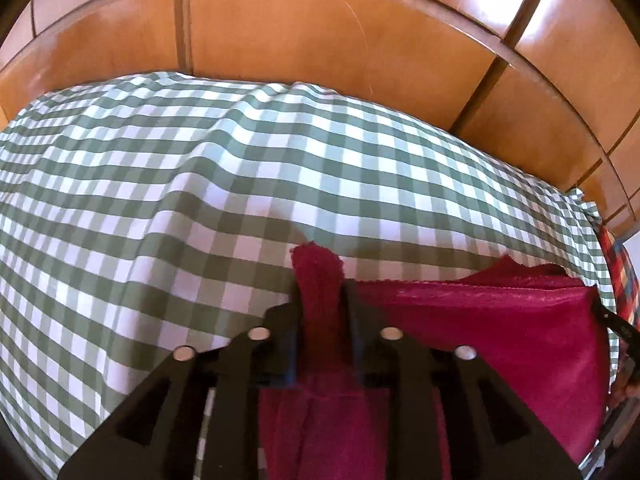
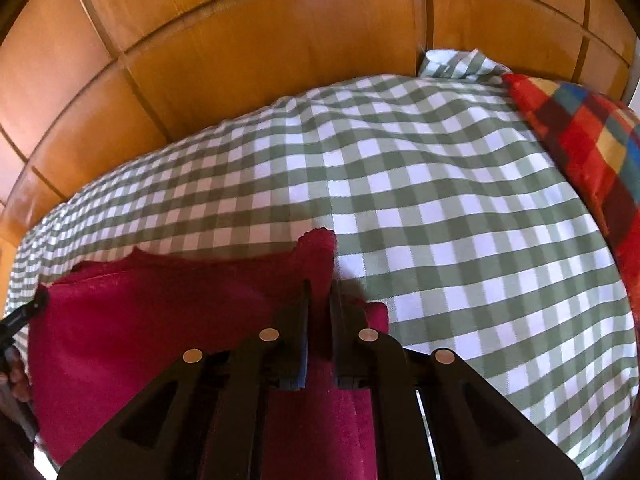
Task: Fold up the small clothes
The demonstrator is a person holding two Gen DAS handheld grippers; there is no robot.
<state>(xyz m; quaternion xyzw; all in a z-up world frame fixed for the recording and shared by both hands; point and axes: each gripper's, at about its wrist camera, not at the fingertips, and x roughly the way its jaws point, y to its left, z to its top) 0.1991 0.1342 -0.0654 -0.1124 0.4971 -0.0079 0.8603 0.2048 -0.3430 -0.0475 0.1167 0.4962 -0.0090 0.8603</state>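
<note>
Item: crimson terry-cloth garment point(image 1: 500, 320), lower centre of both views, spread over a green-and-white checked bedsheet point(image 1: 160, 200) before a polished wooden panelled headboard point(image 1: 320, 32). Left tool point(image 1: 320, 296) and right tool point(image 2: 320, 292) each pinch a raised corner. Multicoloured checked pillow point(image 2: 592, 140), right edge.

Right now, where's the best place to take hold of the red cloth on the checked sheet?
By its two far corners, one per claw, coming from the near side. The red cloth lies spread sideways, and each far corner sticks up between a claw's fingers: left claw, right claw. That probably keeps the edge taut over the checked sheet.
</note>
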